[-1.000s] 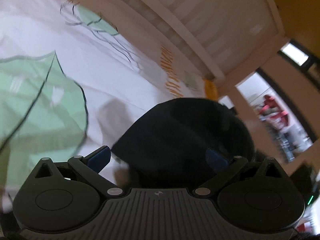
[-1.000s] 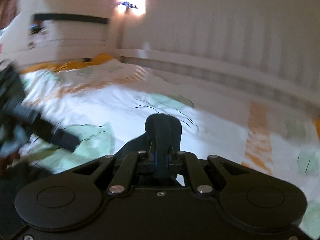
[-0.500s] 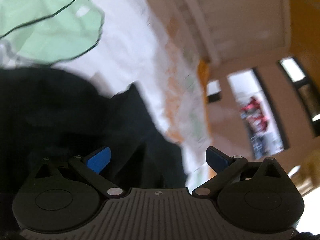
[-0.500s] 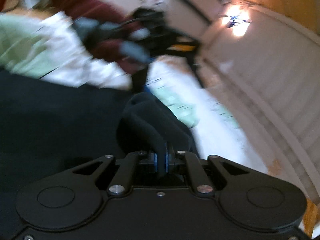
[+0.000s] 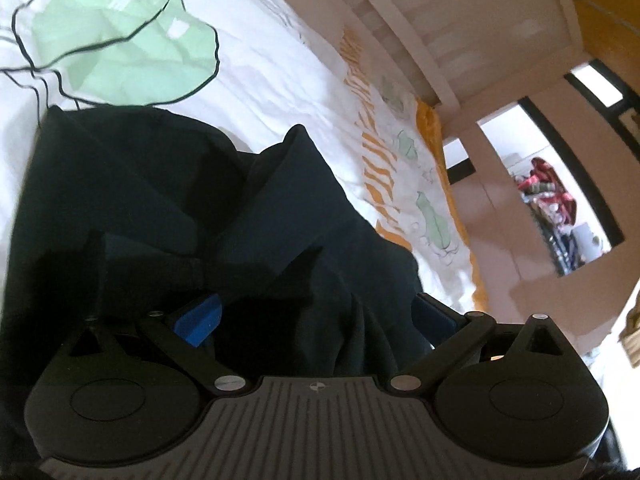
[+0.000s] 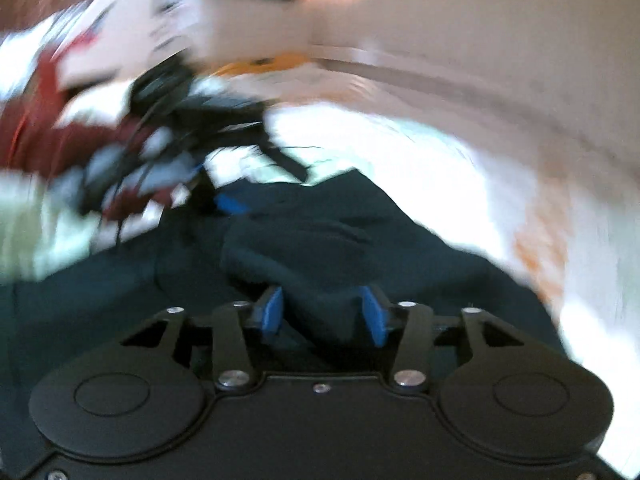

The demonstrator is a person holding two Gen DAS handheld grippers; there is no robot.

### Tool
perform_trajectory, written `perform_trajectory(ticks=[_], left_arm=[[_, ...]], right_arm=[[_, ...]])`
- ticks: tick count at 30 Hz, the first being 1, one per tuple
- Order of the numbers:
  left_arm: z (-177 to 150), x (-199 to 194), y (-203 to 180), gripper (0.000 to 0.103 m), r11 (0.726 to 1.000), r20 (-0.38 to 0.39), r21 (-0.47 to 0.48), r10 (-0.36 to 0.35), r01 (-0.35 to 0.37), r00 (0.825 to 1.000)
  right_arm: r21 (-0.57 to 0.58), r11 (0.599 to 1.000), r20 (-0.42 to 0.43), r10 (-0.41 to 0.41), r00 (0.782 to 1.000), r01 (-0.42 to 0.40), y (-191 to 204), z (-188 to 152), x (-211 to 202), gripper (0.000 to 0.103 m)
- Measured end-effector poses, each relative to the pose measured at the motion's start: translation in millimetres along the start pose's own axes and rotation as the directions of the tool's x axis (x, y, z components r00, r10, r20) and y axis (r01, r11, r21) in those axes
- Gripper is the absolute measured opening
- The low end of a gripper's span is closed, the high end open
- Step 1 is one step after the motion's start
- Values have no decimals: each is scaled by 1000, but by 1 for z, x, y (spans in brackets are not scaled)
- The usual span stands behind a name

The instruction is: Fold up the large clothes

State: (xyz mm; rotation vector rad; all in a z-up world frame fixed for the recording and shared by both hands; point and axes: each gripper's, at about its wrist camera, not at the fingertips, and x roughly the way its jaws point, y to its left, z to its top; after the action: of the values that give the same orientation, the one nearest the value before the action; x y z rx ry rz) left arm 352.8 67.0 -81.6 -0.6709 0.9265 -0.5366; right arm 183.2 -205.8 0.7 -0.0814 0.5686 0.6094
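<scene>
A dark navy garment (image 5: 168, 200) lies crumpled on the bed, with a peaked fold at its far edge. My left gripper (image 5: 316, 314) is open, its blue pads wide apart just above the cloth. In the blurred right wrist view the same garment (image 6: 320, 248) lies bunched between the blue pads of my right gripper (image 6: 322, 314), whose jaws stand open around the fold. The left gripper (image 6: 224, 196) also shows there at the garment's far left edge.
The bed sheet (image 5: 260, 60) is white with green leaf prints and orange stripes. A pale slatted headboard (image 5: 460, 28) runs along the far side. A doorway with clothes (image 5: 548, 196) lies to the right. A person's red sleeve (image 6: 48, 136) is at left.
My right gripper was shut on a fold of the garment and has opened, letting it drop onto the bed. My left gripper stays open and has swung over the garment.
</scene>
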Motion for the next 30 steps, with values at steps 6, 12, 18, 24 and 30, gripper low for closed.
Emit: perform_trajectory(ticks=[6, 12, 18, 24, 30], left_arm=[[-11, -10, -3, 103, 999, -2, 33, 8, -8, 1000], [-13, -27, -1, 103, 997, 15, 68, 32, -33, 999], [-16, -33, -1, 103, 997, 16, 70, 37, -38, 999], [-20, -36, 0, 103, 994, 14, 95, 54, -55, 998], [-23, -40, 1, 103, 995, 21, 84, 47, -49, 999]], right_arm=[[396, 918, -16, 43, 999, -33, -25, 5, 12, 57], [530, 848, -64, 44, 997, -3, -24, -12, 20, 58], [596, 803, -85, 53, 995, 8, -34, -22, 24, 60], [678, 734, -100, 34, 994, 43, -48, -18, 45, 60], [502, 865, -55, 9, 998, 20, -46, 19, 43, 15]])
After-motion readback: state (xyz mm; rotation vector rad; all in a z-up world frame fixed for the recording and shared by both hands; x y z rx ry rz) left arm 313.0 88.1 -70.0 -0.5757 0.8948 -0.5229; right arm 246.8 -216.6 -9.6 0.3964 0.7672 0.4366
